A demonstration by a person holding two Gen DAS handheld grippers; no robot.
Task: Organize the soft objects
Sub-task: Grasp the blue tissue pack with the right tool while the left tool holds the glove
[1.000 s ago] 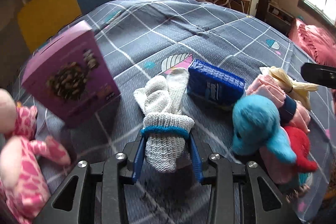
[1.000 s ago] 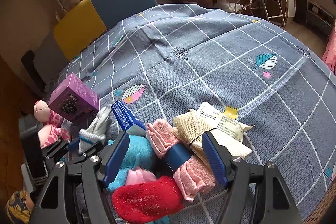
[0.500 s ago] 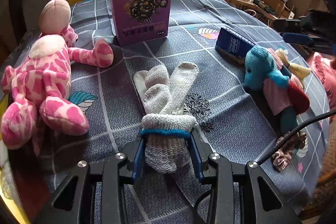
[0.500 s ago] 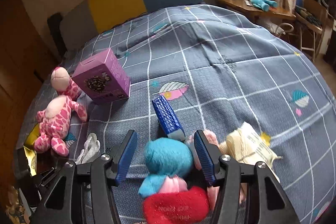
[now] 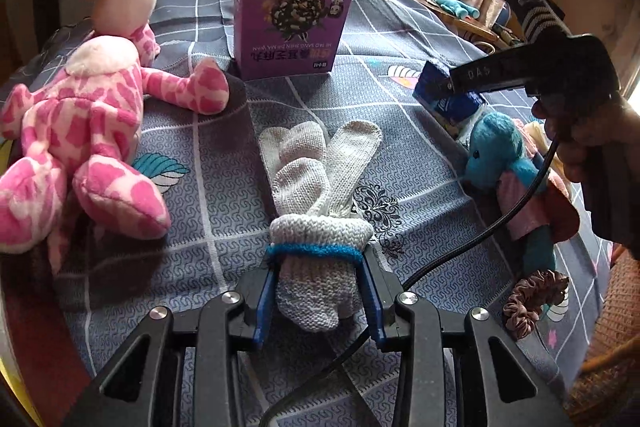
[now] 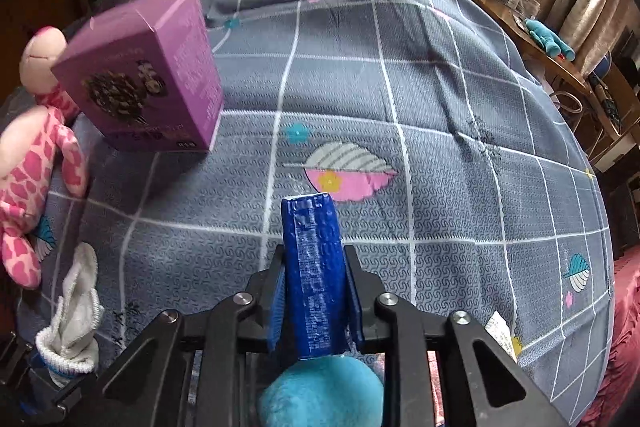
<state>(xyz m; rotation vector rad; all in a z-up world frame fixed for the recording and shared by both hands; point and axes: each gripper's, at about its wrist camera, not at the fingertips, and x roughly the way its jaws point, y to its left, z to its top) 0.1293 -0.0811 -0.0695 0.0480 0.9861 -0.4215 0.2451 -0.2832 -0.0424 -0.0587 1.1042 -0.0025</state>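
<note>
Between the right gripper's [image 6: 316,303] jaws now stands the blue packet [image 6: 314,275], clamped on both flat sides and pointing away over the bed; half a second ago those jaws were spread around the blue plush toy's head and held nothing. The packet appears to be a hard or crinkly pack rather than a soft thing, so taking it out of the cluster looks like the start of sorting it apart from the soft pile. Just below the jaws the blue plush toy [image 6: 320,393] lies against the gripper's underside, with a corner of a paper label at the right edge.

On the left, the left gripper [image 5: 318,291] is closed on the cuff of the white knitted gloves [image 5: 316,195], as it was a second ago, and the glove fingers lie flat on the grey checked bedspread [image 5: 208,163]. They rest between the pink spotted plush [image 5: 80,131] and the blue plush toy, apart from both. Beyond them the purple box [image 5: 294,23] stands upright, and a brown scrunchie [image 5: 532,299] lies near the bed's right edge.

My judgement: both hands are loaded, so each load needs a set-down spot next.
</note>
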